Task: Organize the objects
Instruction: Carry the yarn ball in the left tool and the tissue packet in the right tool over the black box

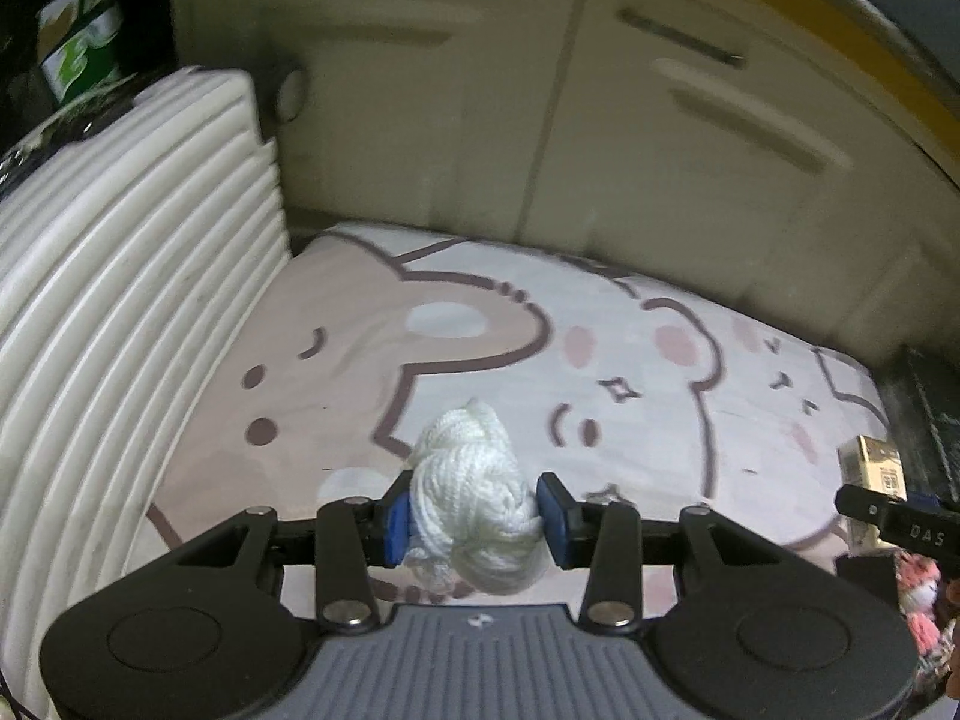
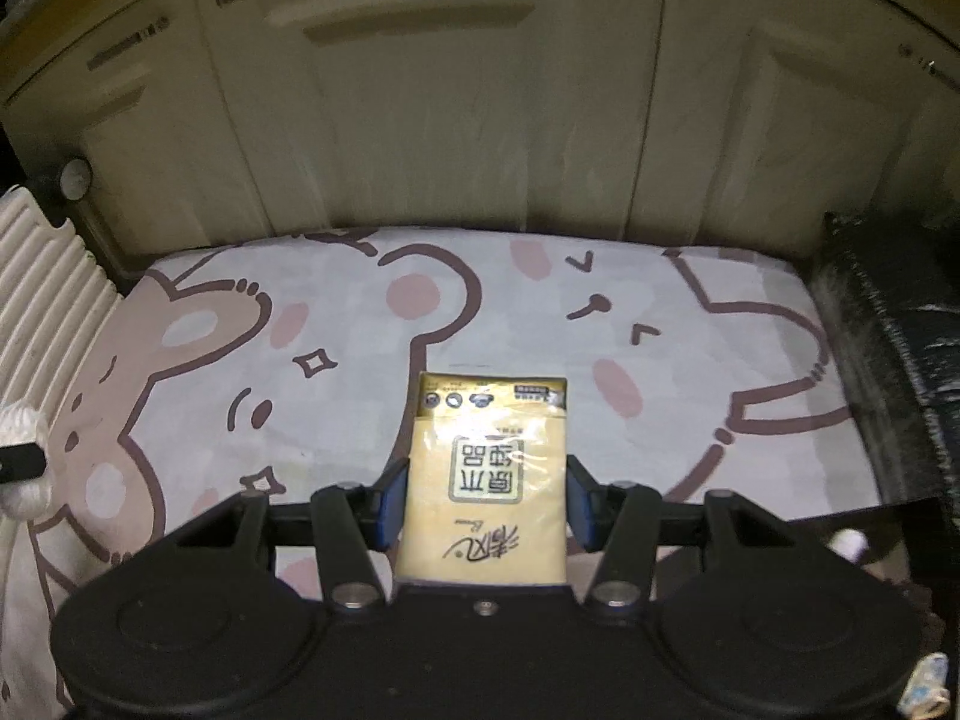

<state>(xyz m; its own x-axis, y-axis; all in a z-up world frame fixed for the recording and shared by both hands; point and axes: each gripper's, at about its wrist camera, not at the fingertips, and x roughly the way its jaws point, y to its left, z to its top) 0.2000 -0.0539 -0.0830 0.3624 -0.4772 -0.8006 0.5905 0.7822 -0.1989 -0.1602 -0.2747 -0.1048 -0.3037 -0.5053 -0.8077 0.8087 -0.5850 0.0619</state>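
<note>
Left gripper (image 1: 474,516) pinches a bundle of white yarn (image 1: 474,504) between its blue pads (image 1: 397,519), the bundle raised clear of the cartoon-bear bedsheet (image 1: 336,336) below. A ribbed white panel (image 1: 120,276) stands along the sheet's left edge; cream cabinet doors (image 1: 540,108) rise behind it. Right gripper (image 2: 486,501) is closed on a yellow tissue packet (image 2: 486,480), pads pressing both its long sides, the packet held above the same sheet. A dark padded surface (image 2: 888,324) borders the sheet on the right.
</note>
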